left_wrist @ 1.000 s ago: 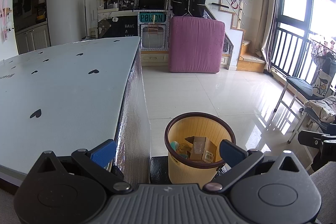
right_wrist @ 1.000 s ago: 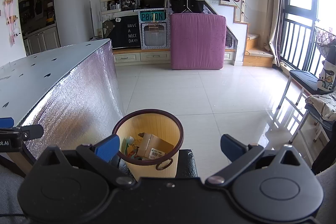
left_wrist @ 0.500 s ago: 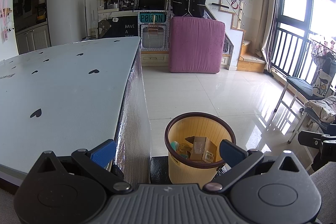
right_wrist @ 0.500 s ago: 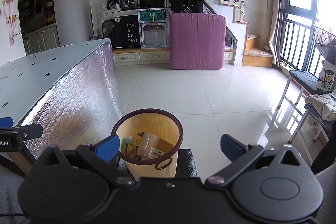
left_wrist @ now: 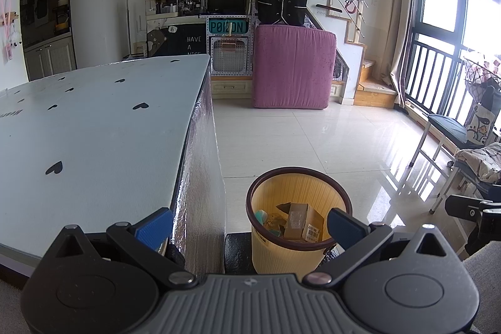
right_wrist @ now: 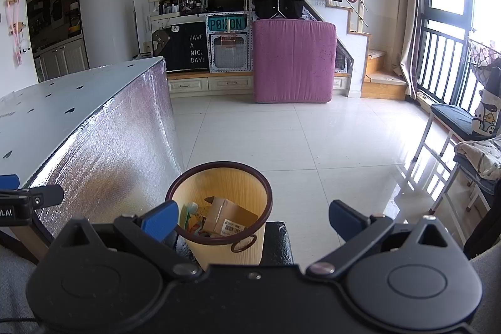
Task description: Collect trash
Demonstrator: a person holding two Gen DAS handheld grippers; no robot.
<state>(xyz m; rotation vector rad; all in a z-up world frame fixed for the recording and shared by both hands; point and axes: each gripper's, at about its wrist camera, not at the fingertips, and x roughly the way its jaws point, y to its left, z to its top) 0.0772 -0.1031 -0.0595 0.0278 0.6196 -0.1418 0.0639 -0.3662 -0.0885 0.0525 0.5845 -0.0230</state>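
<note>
Nearby, table (left_wrist: 94, 130) flanks bin (left_wrist: 297, 252) (holding cardboard box (right_wrist: 230, 216)).

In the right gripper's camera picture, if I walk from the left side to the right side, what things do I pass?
Table with silver foil side → yellow trash bin → pink mattress → wooden stair steps → chair by the window.

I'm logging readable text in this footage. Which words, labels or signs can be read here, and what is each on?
"HAVE A NICE DAY!": black board against the far wall.
"P0IZON": teal sign above the white pegboard panel.
"Hi": speech bubble by the bear drawing.
"ot.AI", cut off: left gripper body.
Barcode label on the cardboard box in the yellow trash bin: too small to read.
</note>
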